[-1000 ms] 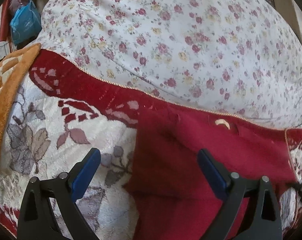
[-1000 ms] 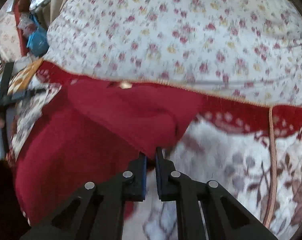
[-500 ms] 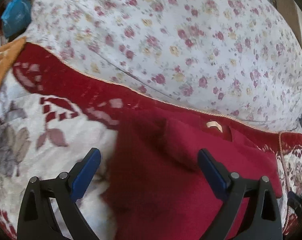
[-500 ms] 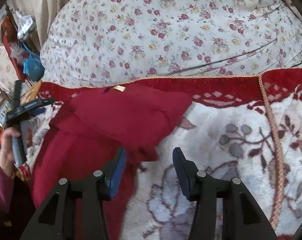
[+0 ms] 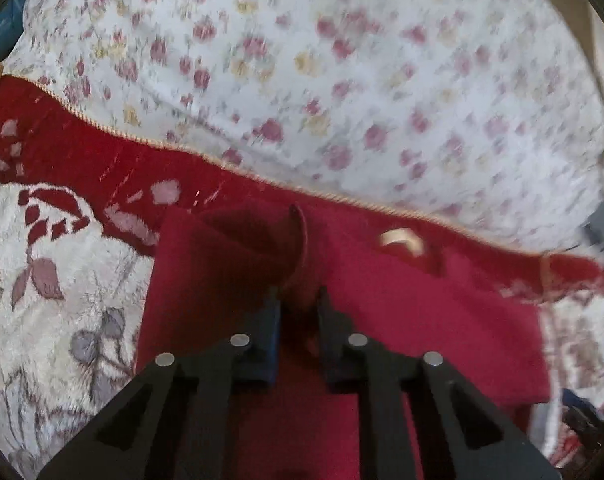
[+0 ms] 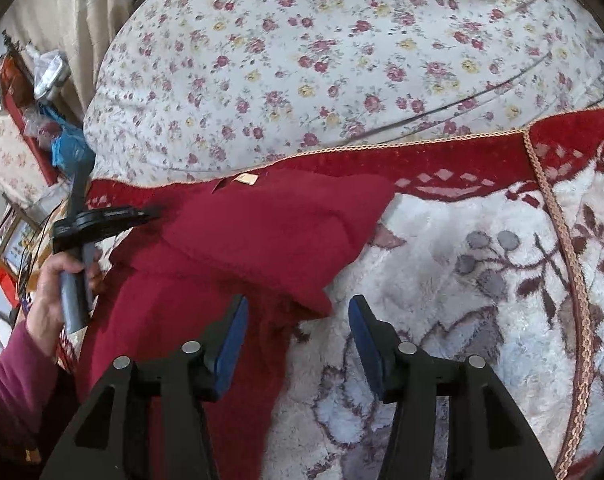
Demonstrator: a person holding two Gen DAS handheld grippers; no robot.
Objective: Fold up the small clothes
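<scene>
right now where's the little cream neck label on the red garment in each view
Left wrist: the cream label sits right of centre on the red garment, beyond the left gripper, which is shut on a pinched fold.
Right wrist: the label lies upper left of centre at the garment's far edge.
Shared landmark: the braided gold trim just behind the label, bordering the floral quilt.

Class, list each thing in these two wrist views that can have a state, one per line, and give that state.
Red garment: partly folded, one flap laid over its body, label showing.
Left gripper: shut on a raised fold of the red garment.
Right gripper: jaws opening, pads off the cloth.
Patterned blanket: spread flat under the garment.
</scene>
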